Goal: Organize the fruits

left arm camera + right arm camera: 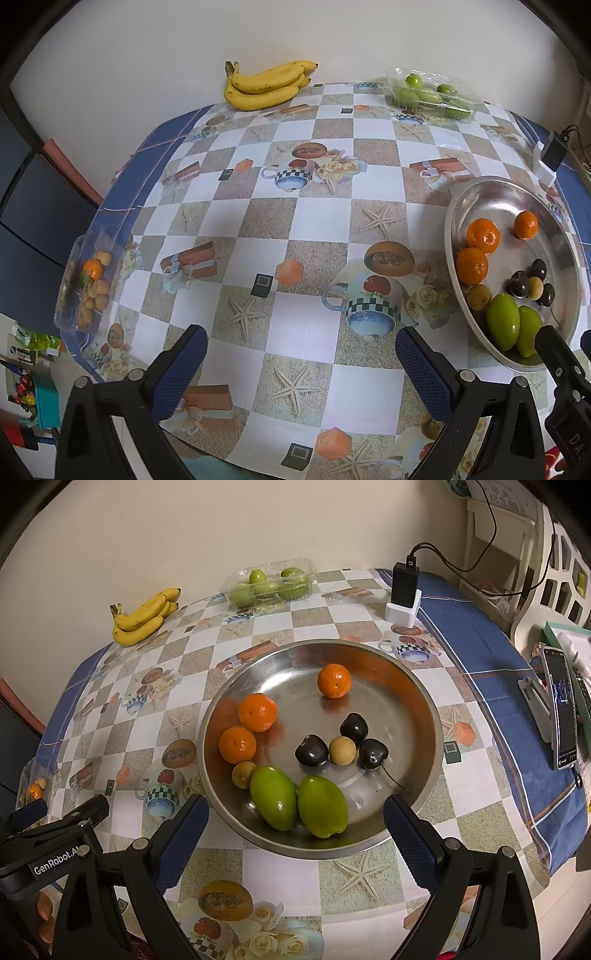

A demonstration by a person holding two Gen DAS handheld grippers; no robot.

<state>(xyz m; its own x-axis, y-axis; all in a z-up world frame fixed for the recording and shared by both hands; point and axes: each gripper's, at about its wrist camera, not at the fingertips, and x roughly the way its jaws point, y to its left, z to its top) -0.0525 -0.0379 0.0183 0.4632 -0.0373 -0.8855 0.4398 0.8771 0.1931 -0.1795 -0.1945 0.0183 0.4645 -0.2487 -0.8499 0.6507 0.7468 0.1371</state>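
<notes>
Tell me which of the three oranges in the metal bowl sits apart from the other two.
The orange toward the bowl's far side, alone. The other two touch each other along the left wall.

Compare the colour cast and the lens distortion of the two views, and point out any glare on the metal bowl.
Left wrist view: cooler, whiter light; the fisheye bows the table's checks, and the metal bowl is squeezed into an oval at the right edge, its far inner wall pale with glare. Right wrist view: warmer, yellowish cast; the bowl looks nearly round, with soft sheen and orange reflections beside the tangerines. Dark corners frame both.
</notes>
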